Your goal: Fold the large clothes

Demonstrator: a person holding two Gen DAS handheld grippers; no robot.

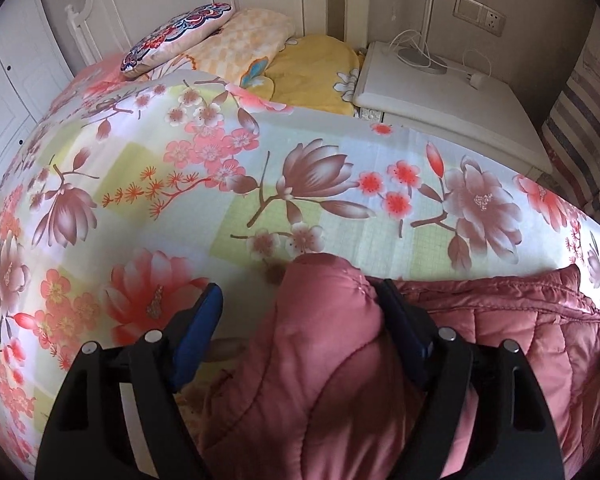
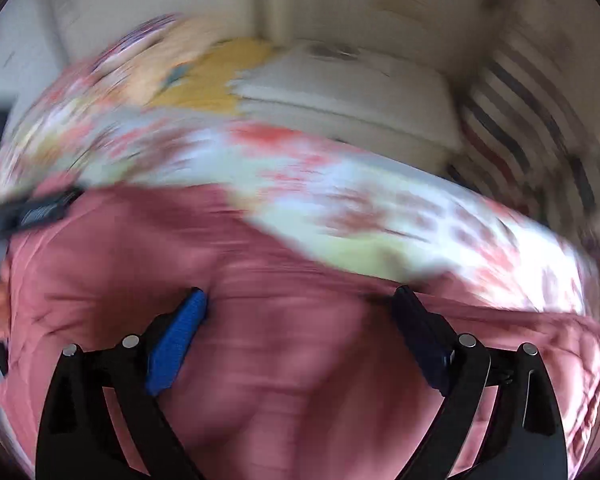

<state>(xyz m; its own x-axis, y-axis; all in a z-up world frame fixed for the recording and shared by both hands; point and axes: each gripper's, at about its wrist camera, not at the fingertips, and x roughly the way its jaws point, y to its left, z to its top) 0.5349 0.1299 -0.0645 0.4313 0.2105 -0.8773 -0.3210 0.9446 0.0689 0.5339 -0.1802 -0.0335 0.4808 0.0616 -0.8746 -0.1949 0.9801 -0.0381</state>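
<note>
On the floral bedsheet [image 1: 320, 208], unlabelled pink quilted jacket [image 1: 324, 360] between both grippers' spread, unclenched jaws.

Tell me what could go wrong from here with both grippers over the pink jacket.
1. The left gripper stands wide, with a puffy fold of the pink quilted jacket only partly between its fingers; closing now may catch just one layer, or the floral bedsheet too.
2. The right wrist view is badly blurred, so the right gripper may land off target.
</note>
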